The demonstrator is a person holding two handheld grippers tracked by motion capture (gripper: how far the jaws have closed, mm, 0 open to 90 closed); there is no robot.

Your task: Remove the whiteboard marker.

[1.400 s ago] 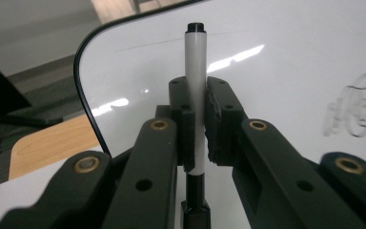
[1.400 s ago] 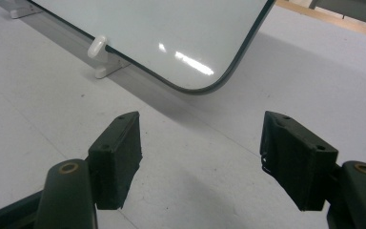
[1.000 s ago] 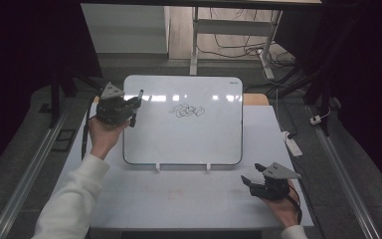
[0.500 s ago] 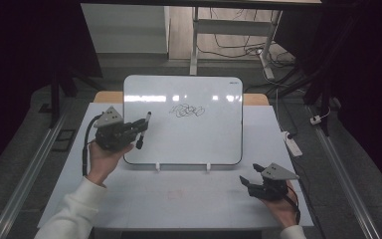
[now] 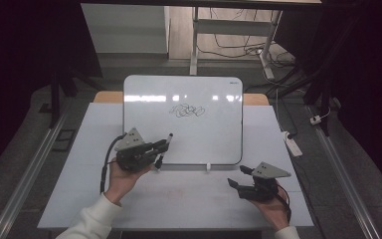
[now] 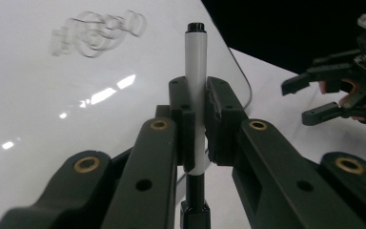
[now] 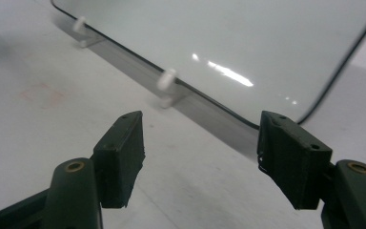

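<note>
Gripping a marker [image 6: 196, 90], the left tool [image 5: 155, 149] has its jaws clamped on the white barrel, with one black end projecting past the fingertips and the other end trailing below the jaws. In the high view this tool sits at the lower left edge of the whiteboard [image 5: 219, 134], which lies on the table [image 5: 179, 194], and the marker [image 5: 164, 147] lies across that corner of the board. A black scribble [image 5: 186, 110] is already present near the upper middle of the board, so a writing step appears complete. Whether the marker is capped cannot be determined. The right tool [image 5: 236, 178] stands wide apart and empty, just in front of the board's lower right edge, above bare table surface. Remaining work, as judged from this layout, is either to set the marker down on the table or to bring it back onto the board for more marks; no eraser is visible for cleaning the scribble.
</note>
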